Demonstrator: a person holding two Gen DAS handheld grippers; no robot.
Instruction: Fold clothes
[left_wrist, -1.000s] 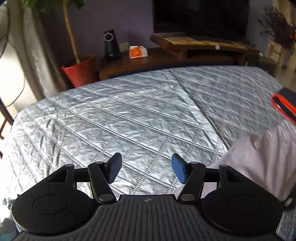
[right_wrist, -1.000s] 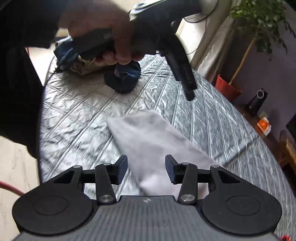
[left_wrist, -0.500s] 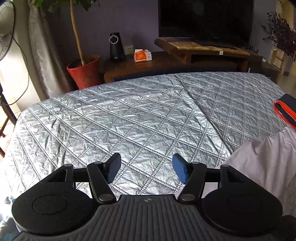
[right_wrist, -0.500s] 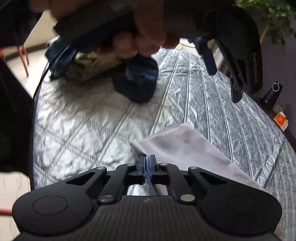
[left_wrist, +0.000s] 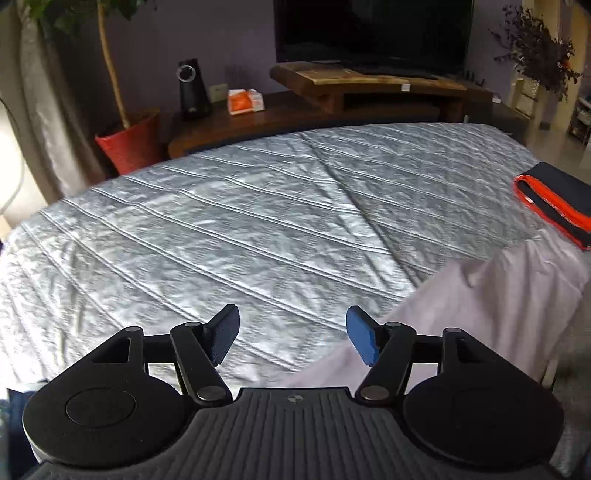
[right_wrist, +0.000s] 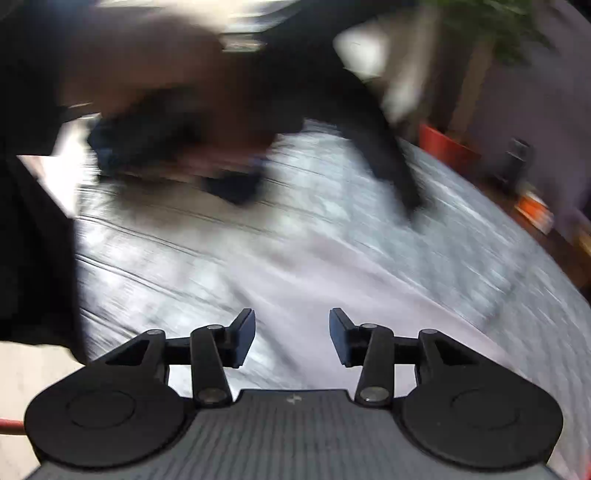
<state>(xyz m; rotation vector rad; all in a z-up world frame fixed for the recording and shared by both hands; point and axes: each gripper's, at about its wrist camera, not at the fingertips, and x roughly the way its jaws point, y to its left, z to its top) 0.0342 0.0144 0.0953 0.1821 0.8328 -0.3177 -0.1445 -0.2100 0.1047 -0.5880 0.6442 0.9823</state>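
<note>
silver quilt covers the bed, with a folded black and orange cloth on it. pale cloth lies wrinkled. left gripper and right gripper both gape wide, empty.

Bed with silver-grey quilted cover, diagonal stitch lines, surface crinkled. On it, left wrist view: pale lilac garment lying at the near right, spread flat with one fold ridge, its far end just beside a folded dark item with orange trim at the right edge of the bed. Right wrist view is heavily motion-blurred: same pale garment across the cover centre, plus a dark blue heap at the far-left end, probably bundled clothes, well apart from the pale one.
</note>
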